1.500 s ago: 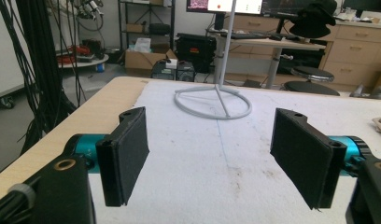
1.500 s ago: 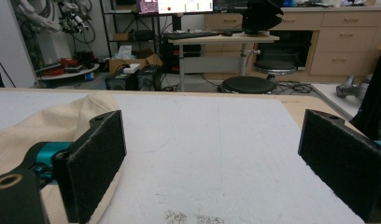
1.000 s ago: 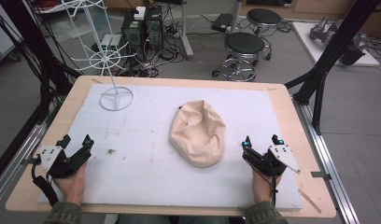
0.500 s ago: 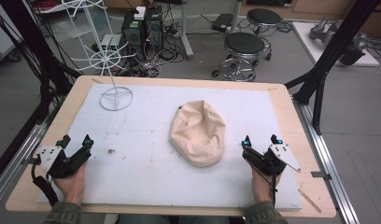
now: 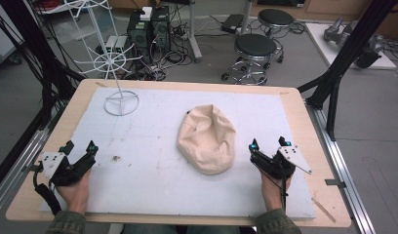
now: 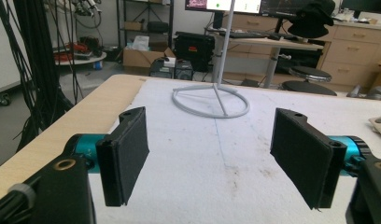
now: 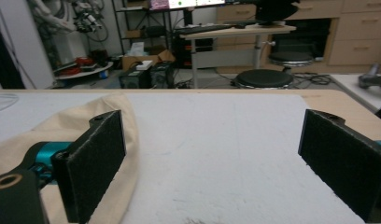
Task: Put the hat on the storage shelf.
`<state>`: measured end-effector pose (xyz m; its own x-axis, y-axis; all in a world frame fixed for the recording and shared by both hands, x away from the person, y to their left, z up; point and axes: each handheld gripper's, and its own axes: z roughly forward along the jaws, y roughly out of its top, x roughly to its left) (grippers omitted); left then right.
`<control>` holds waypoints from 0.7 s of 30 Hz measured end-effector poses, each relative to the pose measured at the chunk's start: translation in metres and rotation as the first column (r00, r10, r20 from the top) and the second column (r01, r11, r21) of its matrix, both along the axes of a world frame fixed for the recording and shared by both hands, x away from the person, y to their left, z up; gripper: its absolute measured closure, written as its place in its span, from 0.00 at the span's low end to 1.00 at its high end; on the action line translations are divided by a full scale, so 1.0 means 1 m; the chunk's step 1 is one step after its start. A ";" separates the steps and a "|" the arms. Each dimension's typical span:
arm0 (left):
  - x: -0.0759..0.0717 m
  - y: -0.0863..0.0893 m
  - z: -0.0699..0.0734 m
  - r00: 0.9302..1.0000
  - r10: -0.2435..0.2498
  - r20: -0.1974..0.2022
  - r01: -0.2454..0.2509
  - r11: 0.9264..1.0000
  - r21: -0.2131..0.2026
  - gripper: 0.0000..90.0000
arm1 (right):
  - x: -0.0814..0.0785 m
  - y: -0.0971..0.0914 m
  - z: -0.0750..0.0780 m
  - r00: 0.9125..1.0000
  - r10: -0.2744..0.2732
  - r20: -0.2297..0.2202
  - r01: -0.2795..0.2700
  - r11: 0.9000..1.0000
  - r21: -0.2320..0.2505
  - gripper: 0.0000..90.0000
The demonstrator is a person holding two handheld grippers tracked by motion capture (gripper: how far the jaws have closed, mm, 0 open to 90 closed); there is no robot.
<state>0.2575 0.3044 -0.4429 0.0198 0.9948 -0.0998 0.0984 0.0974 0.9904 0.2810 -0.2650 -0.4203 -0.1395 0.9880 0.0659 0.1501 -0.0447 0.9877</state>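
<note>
Nothing has shifted since the earlier frames: both claws sit parked at the near edge of the bench (image 5: 294,102). Left claw (image 5: 80,147), lower left, jaws apart, gripping nothing; likely idle. Right claw (image 5: 268,144), lower right, jaws also spread and empty, just beside the cream fabric hat (image 5: 207,139) lying crumpled at centre frame. That closeness suggests the right goes in first. White wire stand (image 5: 120,100) waits upper left, probably where the hat ends up.

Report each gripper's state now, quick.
Left gripper: open, holding nothing, jaws spread above the white mat.
Right gripper: open, holding nothing, just beside the beige hat.
</note>
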 end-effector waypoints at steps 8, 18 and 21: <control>-0.002 -0.001 0.001 1.000 0.000 0.004 0.000 1.000 0.002 0.31 | 0.012 0.021 0.017 0.992 0.126 -0.001 -0.126 0.991 -0.048 0.07; 0.000 0.001 0.000 1.000 -0.001 0.002 0.001 1.000 0.000 0.31 | 0.018 0.034 0.027 0.981 0.191 -0.011 -0.192 0.979 -0.063 0.07; 0.001 0.001 -0.001 1.000 -0.005 0.003 0.005 1.000 0.002 0.31 | 0.024 0.035 0.032 0.978 0.210 -0.006 -0.210 0.976 -0.060 0.07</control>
